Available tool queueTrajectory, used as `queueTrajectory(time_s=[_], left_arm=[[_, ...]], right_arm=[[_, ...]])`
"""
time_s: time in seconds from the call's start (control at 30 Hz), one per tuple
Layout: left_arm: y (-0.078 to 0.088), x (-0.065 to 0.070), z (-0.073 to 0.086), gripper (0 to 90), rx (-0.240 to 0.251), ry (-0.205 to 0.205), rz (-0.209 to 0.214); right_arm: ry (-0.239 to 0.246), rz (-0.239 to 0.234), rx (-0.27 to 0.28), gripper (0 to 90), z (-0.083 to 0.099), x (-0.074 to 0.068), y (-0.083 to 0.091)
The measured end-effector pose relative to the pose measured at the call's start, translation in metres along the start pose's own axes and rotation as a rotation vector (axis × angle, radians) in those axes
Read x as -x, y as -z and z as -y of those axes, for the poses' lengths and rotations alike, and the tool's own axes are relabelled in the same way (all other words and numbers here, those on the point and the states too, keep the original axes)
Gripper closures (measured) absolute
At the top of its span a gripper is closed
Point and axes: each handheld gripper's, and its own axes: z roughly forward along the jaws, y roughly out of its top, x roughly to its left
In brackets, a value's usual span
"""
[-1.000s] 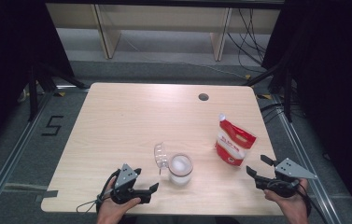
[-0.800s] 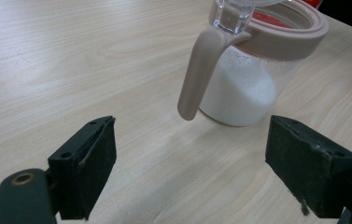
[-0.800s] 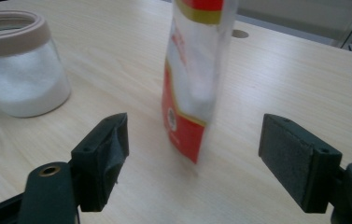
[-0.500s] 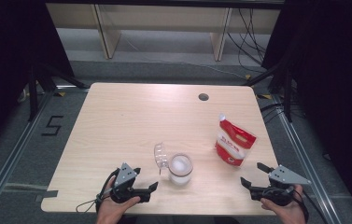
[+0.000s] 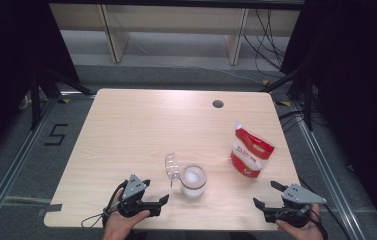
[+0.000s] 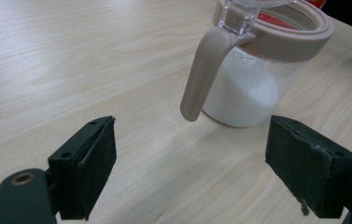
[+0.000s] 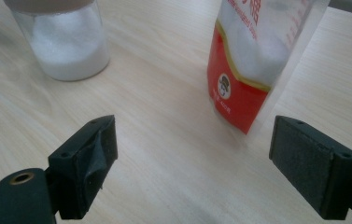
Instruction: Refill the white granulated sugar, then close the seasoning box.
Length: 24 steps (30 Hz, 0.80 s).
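Nearby: jar [image 5: 193,181] left of upright pouch [image 5: 251,154].

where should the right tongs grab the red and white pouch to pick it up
Grip the pouch by its flat upper part, just under the top seal, coming from the near edge of the table where the right tongs sit open. The pouch stands upright with its bulk settled low, so the top is thin enough for the jaws, probably. Pinch across its flat faces, not its width. The jar stands well clear to its left.
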Motion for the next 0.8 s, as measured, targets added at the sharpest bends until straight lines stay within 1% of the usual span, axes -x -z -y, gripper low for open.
queueTrajectory(time_s=[0.03,0.07,0.1,0.13,0.2,0.23,0.27,0.3,0.33,0.37,0.4,0.43,0.5,0.53,0.57,0.6,0.63,0.7,0.73,0.77,0.8], left_arm=[[0.0,0.001,0.0,16.1,-0.001,0.012,-0.001],[0.0,0.001,0.0,16.1,-0.006,0.006,-0.001],[0.0,0.001,0.0,16.0,-0.006,0.005,0.0],[0.0,0.001,0.001,16.1,-0.003,0.008,0.001],[0.0,0.0,0.0,16.1,0.004,0.001,0.004],[0.001,-0.001,0.0,16.1,0.001,0.001,0.004],[0.001,-0.001,0.0,16.1,0.004,0.021,0.013],[0.001,-0.002,0.0,16.2,0.009,0.019,0.012],[0.002,-0.002,0.0,16.3,0.006,0.009,0.007],[0.001,-0.002,0.0,16.3,0.009,0.023,0.006],[0.001,-0.002,-0.001,16.4,0.012,0.028,0.002],[0.001,-0.003,-0.001,16.5,0.014,0.027,0.003],[0.001,-0.003,-0.002,16.8,0.014,0.029,0.002],[0.001,-0.003,-0.003,17.5,0.015,0.03,0.005],[0.001,-0.003,-0.003,18.8,0.016,0.035,0.012],[0.002,-0.004,-0.004,19.6,0.016,0.039,0.022],[0.002,-0.003,-0.005,20.0,0.016,0.045,0.02],[0.002,-0.004,-0.007,22.5,0.022,0.04,0.038],[0.003,-0.002,-0.009,24.1,0.02,0.035,0.035],[0.003,-0.002,-0.01,25.2,0.02,0.038,0.035],[0.002,-0.002,-0.011,25.9,0.024,0.025,0.047]], right_arm=[[-0.005,0.002,-0.003,15.9,0.001,-0.001,0.001],[0.031,0.001,0.023,15.9,0.001,0.001,-0.001],[0.044,0.002,0.017,15.9,0.001,0.001,0.0],[-0.01,0.0,-0.006,15.9,0.002,-0.004,0.002],[-0.009,-0.002,-0.001,15.9,0.002,-0.004,0.002],[0.015,-0.005,0.0,15.9,0.002,-0.003,0.0],[0.031,0.001,0.011,15.9,0.002,-0.002,0.0],[-0.001,-0.011,-0.01,15.9,0.003,-0.005,-0.001],[-0.006,-0.012,-0.018,15.9,0.003,-0.006,-0.001],[0.015,-0.009,-0.013,15.9,0.003,-0.004,-0.002],[0.003,-0.01,-0.02,15.9,0.003,-0.006,-0.002],[0.034,-0.017,-0.011,15.9,0.002,-0.004,-0.003],[0.037,-0.004,-0.013,15.9,0.003,-0.004,-0.003],[0.027,-0.005,-0.016,15.9,0.003,-0.005,-0.003],[0.006,-0.006,-0.02,15.9,0.003,-0.006,-0.002],[0.041,-0.009,-0.001,15.9,0.003,-0.001,-0.003],[0.017,-0.007,-0.013,15.9,0.004,-0.003,-0.003],[0.015,-0.002,-0.008,16.0,0.004,-0.003,-0.004],[0.027,-0.014,-0.012,16.0,0.004,-0.002,-0.005],[0.022,-0.015,-0.016,16.0,0.004,-0.003,-0.005],[0.024,-0.016,-0.016,16.1,0.004,-0.003,-0.005]])
